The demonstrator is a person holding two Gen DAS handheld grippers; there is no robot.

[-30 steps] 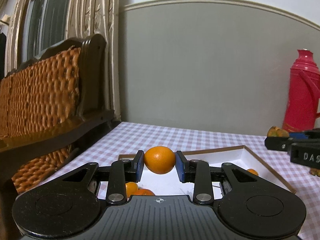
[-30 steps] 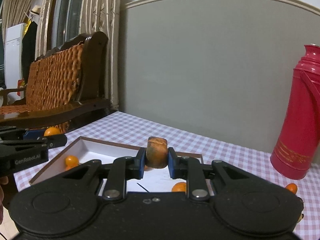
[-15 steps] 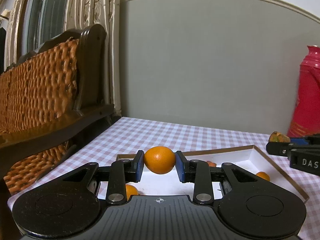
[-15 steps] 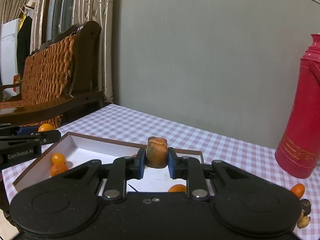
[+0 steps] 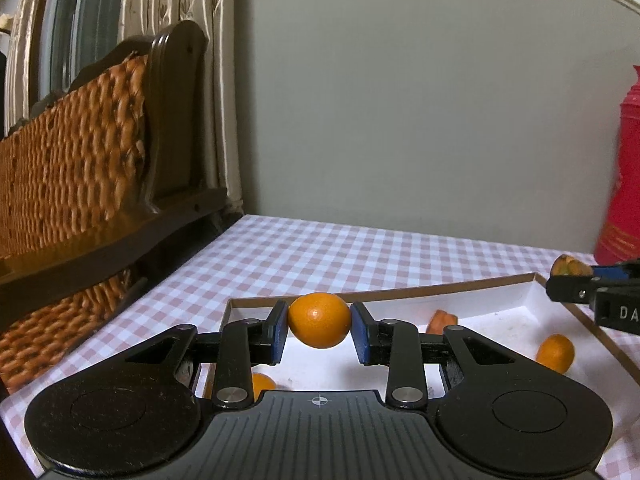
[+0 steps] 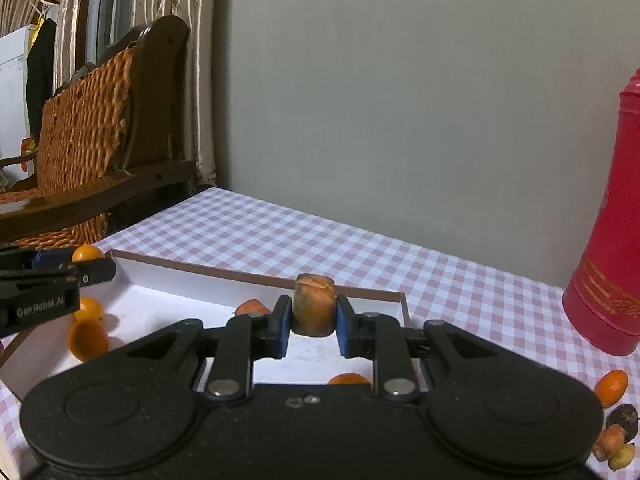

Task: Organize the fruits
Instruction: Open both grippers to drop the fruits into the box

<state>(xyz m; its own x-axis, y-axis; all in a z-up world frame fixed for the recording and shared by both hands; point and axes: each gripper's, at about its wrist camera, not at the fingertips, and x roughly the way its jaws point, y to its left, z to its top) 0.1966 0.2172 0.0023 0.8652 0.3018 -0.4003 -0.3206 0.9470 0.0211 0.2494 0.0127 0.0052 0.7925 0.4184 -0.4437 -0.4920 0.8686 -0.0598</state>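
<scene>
Orange fruit (image 5: 319,321) is held between the left gripper (image 5: 319,334) fingers above the white box (image 5: 500,292), where 3 pieces already lie. From the right wrist, a brown fruit (image 6: 314,310) is clamped by the right gripper (image 6: 314,330); several fruits (image 6: 611,388) are left on the table (image 6: 280,236).

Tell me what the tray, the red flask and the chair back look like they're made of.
Tray: probably cardboard, matte white inside, with a thin brown edge. Red flask: likely plastic or painted metal, smooth with a slight sheen. Chair back: woven wicker or rattan, an orange-brown basket weave, in a dark glossy wooden frame.
</scene>
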